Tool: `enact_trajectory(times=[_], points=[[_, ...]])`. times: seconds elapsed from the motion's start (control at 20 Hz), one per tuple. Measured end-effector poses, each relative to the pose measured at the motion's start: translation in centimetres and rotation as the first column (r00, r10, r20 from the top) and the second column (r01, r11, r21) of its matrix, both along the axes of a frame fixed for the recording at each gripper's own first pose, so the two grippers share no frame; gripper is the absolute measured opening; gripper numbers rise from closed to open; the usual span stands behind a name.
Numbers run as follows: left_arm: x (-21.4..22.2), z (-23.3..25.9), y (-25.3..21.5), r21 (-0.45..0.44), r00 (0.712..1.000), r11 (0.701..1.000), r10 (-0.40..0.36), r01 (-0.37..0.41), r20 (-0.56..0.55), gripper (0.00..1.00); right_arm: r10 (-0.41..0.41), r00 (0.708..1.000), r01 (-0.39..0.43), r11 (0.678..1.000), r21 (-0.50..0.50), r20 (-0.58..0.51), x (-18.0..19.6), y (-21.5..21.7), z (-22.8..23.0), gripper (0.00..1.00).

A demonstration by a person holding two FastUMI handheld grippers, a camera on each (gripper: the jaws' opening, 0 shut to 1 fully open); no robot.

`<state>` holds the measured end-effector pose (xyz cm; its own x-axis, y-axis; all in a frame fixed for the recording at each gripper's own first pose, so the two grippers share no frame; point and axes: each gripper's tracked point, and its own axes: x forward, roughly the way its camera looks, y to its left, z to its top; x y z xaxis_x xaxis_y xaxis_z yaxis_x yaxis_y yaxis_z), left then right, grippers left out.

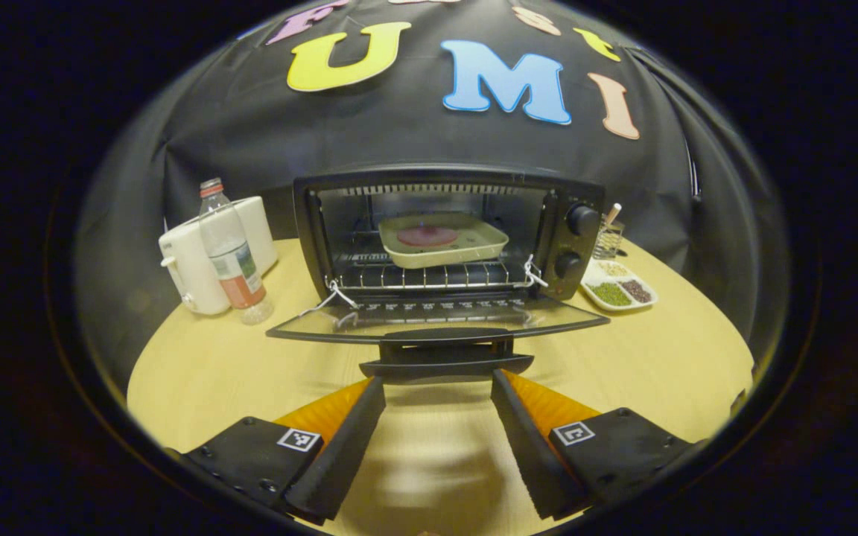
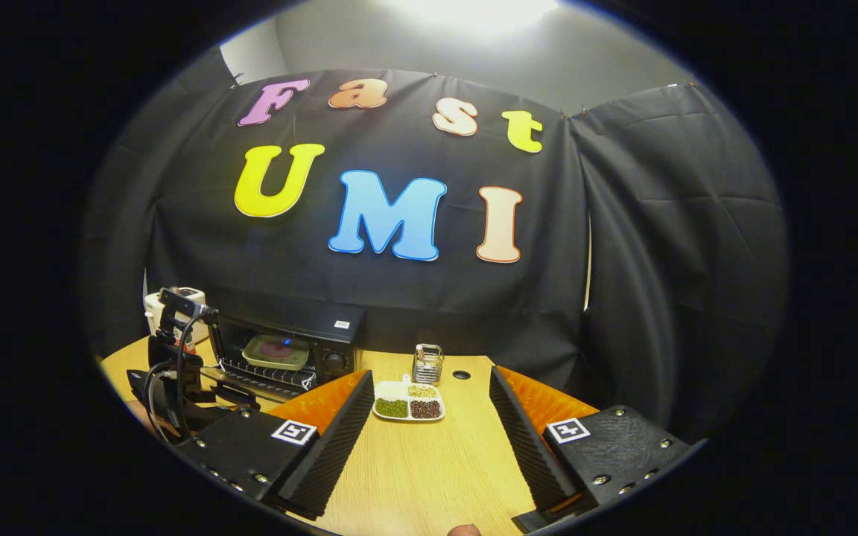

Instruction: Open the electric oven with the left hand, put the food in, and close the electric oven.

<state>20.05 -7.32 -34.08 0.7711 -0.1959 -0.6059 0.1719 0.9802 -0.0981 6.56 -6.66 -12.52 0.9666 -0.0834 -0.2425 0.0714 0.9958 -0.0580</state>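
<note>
The black electric oven (image 1: 447, 231) stands at the back of the wooden table with its glass door (image 1: 436, 320) folded down flat. A pale tray holding round pink food (image 1: 442, 240) rests on the wire rack inside. My left gripper (image 1: 438, 380) is open, its fingertips just short of the door handle (image 1: 445, 357), touching nothing. In the right gripper view the oven (image 2: 287, 346) sits far left with the tray (image 2: 275, 351) inside, and the left gripper (image 2: 176, 372) is in front of it. My right gripper (image 2: 433, 383) is open and holds nothing.
A plastic bottle (image 1: 232, 253) and a white appliance (image 1: 198, 260) stand left of the oven. To its right are a divided dish of beans (image 1: 617, 289) and a small glass holder (image 1: 608, 238). The same dish (image 2: 408, 402) lies ahead of my right gripper.
</note>
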Motion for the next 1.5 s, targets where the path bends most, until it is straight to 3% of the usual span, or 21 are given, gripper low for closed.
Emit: enact_trajectory(times=[0.25, 0.35, 0.4, 0.45, 0.6, 0.85, 1.15, 1.2, 1.3, 1.5], points=[[2.5, 3.5, 0.0, 0.004, 0.996, 1.000, 0.002, -0.002, 0.086, 1.00, -0.004, 1.000, 0.004, 1.000, 0.007, -0.010, 0.5, -0.1, -0.1, 0.97], [3.8, 4.4, 0.0, 0.013, 0.993, 1.000, 0.000, -0.001, 0.116, 0.91, -0.011, 1.000, 0.011, 1.000, 0.011, -0.017, 0.2, -0.3, -0.5, 0.97], [4.4, 4.9, 0.0, 0.018, 0.992, 1.000, -0.003, 0.001, 0.129, 1.00, -0.016, 1.000, 0.016, 1.000, 0.015, -0.018, 0.3, -0.3, -0.6, 0.97], [4.9, 5.2, -0.1, 0.019, 0.990, 1.000, -0.004, 0.002, 0.141, 0.91, -0.019, 1.000, 0.019, 1.000, 0.020, -0.022, 0.3, -0.4, -0.6, 0.97], [6.9, 6.7, -0.4, 0.004, 0.983, 1.000, -0.013, 0.013, 0.183, 1.00, -0.026, 0.999, 0.027, 0.999, 0.036, -0.028, 0.4, -0.4, -1.0, 0.97], [9.1, 12.8, -0.2, -0.034, 0.949, 0.999, -0.012, 0.023, 0.315, 0.97, -0.010, 1.000, 0.010, 0.997, 0.077, -0.002, 0.6, 0.6, 0.0, 0.97], [3.6, 22.9, 0.3, -0.070, 0.878, 0.997, 0.021, 0.015, 0.479, 1.00, 0.070, 0.995, -0.078, 0.988, 0.130, 0.063, 0.2, 1.4, 2.7, 0.97], [2.1, 24.2, 0.2, -0.081, 0.866, 0.997, 0.029, 0.013, 0.499, 0.90, 0.082, 0.993, -0.092, 0.987, 0.130, 0.083, 0.1, 1.2, 3.4, 0.97], [-1.0, 26.5, 0.6, -0.079, 0.849, 0.997, 0.048, -0.007, 0.527, 1.00, 0.101, 0.989, -0.114, 0.986, 0.125, 0.110, -0.6, 0.7, 4.6, 0.97], [-7.1, 29.9, 0.6, -0.077, 0.823, 0.996, 0.080, -0.044, 0.563, 1.00, 0.149, 0.977, -0.170, 0.975, 0.139, 0.150, -2.1, 0.1, 6.2, 0.99]])
